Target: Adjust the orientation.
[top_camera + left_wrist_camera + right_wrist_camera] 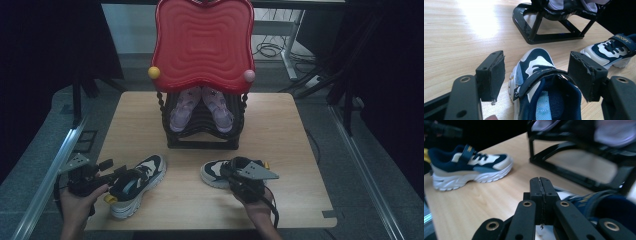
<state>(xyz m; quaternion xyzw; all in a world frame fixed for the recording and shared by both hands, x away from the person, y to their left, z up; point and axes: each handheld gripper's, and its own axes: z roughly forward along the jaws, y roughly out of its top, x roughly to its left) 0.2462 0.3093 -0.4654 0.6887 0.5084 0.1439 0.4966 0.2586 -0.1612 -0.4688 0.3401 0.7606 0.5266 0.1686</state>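
Sneakers, navy/white, 1 pair, both on tabletop (280, 130) near front edge. Left sneaker (137, 184) lies w/ its collar between pads of left gripper (111, 176); jaws spread wide either side of heel opening, pads not pressing, so nothing gripped yet. Right sneaker (216, 172) sits just beside right gripper (235, 172); its jaws are pressed fully together w/ at most a thin bit of the shoe's strap or collar edge pinched, can't tell which. Black shoe rack (202, 125) at table centre-back, red wavy top; lower tier holds pink pair (201, 107), appears full. Status est.: pink pair stowed, navy pair not yet placed. Room: open wood between the two sneakers and on both sides of rack; left sneaker's heel sits close to front edge.
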